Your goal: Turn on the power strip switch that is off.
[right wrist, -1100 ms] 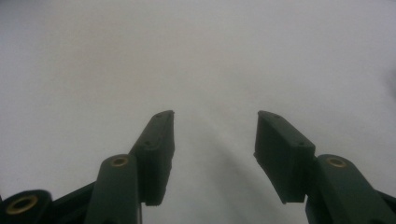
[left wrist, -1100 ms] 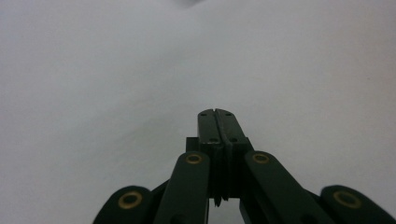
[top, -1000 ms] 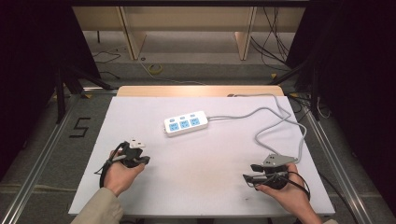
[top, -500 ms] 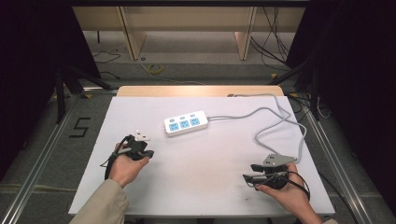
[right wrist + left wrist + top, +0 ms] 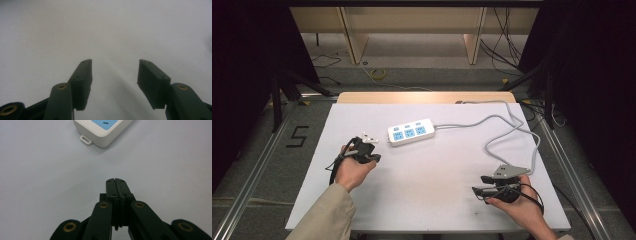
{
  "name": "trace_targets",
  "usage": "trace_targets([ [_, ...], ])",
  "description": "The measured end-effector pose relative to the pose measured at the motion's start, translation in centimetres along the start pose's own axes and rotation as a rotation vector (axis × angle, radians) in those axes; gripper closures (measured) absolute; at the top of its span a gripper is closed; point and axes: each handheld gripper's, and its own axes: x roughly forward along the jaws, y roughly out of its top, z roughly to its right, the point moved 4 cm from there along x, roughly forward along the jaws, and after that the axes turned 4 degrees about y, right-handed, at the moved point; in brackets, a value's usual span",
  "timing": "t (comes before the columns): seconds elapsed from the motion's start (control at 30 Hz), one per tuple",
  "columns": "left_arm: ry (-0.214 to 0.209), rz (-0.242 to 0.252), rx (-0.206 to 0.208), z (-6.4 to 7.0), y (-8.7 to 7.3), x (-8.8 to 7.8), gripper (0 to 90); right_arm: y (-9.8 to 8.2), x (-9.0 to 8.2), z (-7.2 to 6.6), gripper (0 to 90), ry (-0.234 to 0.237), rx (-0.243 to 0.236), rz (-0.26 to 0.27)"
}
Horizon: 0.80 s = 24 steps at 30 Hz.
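A white power strip (image 5: 411, 132) with blue sockets lies at the middle of the white table (image 5: 437, 170). Its grey cable (image 5: 512, 125) loops off to the right. My left gripper (image 5: 369, 147) is just left of the strip's near end, pointing at it, with its jaws shut and nothing between them. In the left gripper view the shut jaws (image 5: 116, 182) hover over bare table, a short way from the strip's corner (image 5: 105, 132) and its mounting tab. At the front right my right gripper (image 5: 475, 190) rests low, pointing left. Its jaws (image 5: 113, 67) stand open over bare table.
The cable's loop (image 5: 532, 150) runs close behind the right hand. A wooden board (image 5: 427, 97) borders the table's far edge. Metal rails (image 5: 257, 165) flank the table on both sides, and the floor at the left bears a "5" mark (image 5: 298, 136).
My left hand has moved forward and to the right, closer to the power strip's left end, jaws staying shut. The right hand has kept still.
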Motion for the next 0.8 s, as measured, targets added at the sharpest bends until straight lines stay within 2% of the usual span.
trace_targets([
  [0.17, -0.011, 0.007, -0.016, -0.1, 0.5, 0.2, 89.8, 0.0, 0.0, 0.0, 45.9, 0.0, 0.001, -0.002],
  [0.8, 0.01, 0.003, 0.007, -0.5, 2.1, 0.9, 89.8, 0.0, 0.2, 0.1, 44.3, -0.001, 0.001, -0.001],
])
